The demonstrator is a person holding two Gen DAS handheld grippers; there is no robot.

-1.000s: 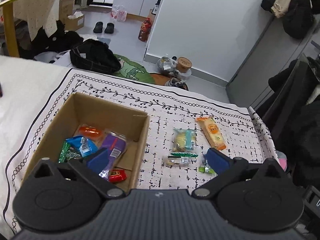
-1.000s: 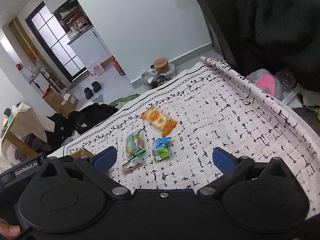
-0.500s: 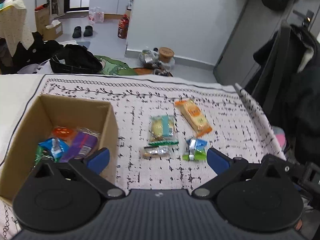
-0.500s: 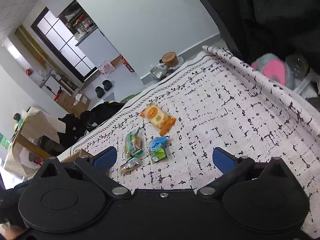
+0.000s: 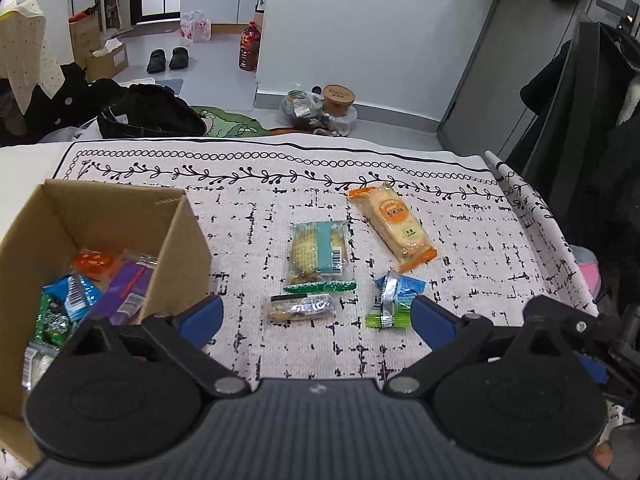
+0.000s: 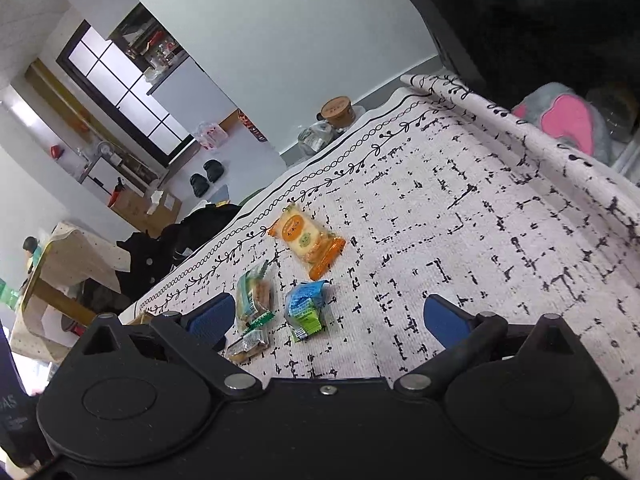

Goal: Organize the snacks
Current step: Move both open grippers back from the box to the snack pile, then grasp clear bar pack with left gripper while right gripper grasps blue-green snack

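A cardboard box at the left holds several wrapped snacks. On the patterned cloth lie an orange cracker pack, a clear biscuit pack with a teal band, a thin green stick, a small silver bar and a blue-green packet. My left gripper is open and empty, just short of the silver bar. My right gripper is open and empty above the blue-green packet, with the orange pack and teal pack beyond.
The cloth's right edge drops off beside dark hanging clothes. A pink plush lies past that edge. Bags, shoes and bottles sit on the floor beyond the far edge.
My left gripper has swung right from over the box to face the loose snacks. My right gripper has moved closer to the snacks and tilted.
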